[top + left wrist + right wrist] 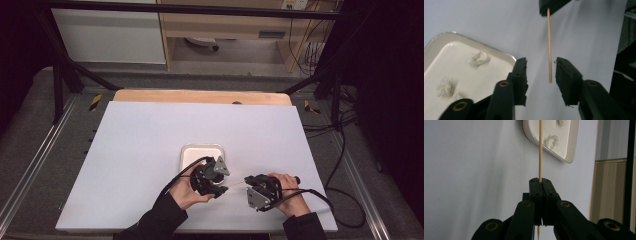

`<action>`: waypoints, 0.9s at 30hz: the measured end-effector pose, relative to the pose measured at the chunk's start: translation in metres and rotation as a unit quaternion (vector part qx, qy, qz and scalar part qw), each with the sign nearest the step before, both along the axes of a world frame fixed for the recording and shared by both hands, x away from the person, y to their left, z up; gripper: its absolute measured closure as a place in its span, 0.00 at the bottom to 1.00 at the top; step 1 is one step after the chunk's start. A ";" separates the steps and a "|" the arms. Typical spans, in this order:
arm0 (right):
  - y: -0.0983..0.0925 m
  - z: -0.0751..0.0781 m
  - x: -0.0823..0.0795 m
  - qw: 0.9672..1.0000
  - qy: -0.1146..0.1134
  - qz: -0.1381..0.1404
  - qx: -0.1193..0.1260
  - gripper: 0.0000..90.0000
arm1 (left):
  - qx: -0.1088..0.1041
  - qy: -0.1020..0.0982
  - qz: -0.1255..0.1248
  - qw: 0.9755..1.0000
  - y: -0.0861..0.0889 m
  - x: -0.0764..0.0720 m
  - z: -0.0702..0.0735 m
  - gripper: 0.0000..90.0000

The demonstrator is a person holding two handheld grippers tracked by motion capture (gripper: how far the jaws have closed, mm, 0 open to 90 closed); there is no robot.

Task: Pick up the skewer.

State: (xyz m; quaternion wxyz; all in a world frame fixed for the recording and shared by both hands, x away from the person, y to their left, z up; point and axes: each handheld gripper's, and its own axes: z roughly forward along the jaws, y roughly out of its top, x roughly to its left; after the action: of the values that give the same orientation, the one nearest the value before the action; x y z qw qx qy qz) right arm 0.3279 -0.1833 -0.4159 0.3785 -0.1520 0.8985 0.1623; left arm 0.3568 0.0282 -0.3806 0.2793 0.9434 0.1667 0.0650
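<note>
A thin wooden stick (235, 186) runs level between my two grippers, just in front of a white tray (202, 149). My right gripper (540, 180) is shut on the stick (540, 150), and a short pointed end pokes out behind the pads. The stick's far end (549, 50) hangs between the jaws of my left gripper (541, 62), closer to the right-hand pad; the jaws stand apart and neither pad presses on it. The tray (486, 46) holds a few white fluffy lumps (477, 58). In the high view the left gripper (222, 188) and the right gripper (249, 183) face each other.
A pale sheet (150, 150) covers the table, with a wooden strip (200, 96) along its far edge. Black cables (340, 200) trail off to the right. Dark frame bars (65, 75) stand at the far corners, with shelving (225, 30) behind.
</note>
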 end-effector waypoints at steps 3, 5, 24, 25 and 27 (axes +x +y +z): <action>0.002 0.000 0.001 1.000 -0.006 0.000 -0.012 0.99 | 0.019 0.011 0.000 1.000 -0.002 0.003 0.000 0.53; 0.005 0.001 0.001 1.000 -0.010 0.006 -0.022 0.99 | 0.036 0.007 0.002 0.999 -0.005 0.003 0.001 0.49; 0.010 0.003 0.002 0.999 -0.015 -0.002 -0.037 0.99 | 0.087 -0.132 -0.022 0.987 -0.041 -0.013 -0.013 0.84; 0.010 0.003 0.002 0.999 -0.015 -0.002 -0.037 0.99 | 0.085 -0.127 -0.022 0.988 -0.041 -0.013 -0.013 0.84; 0.010 0.003 0.003 0.999 -0.022 0.002 -0.038 0.99 | 0.082 -0.120 -0.019 0.989 -0.041 -0.012 -0.013 0.88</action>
State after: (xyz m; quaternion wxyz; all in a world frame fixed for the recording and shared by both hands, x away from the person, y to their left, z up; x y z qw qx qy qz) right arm 0.3314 -0.1730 -0.4132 0.3921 -0.1717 0.8951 0.1252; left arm 0.3451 -0.0129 -0.3933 0.2204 0.9515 0.1081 0.1855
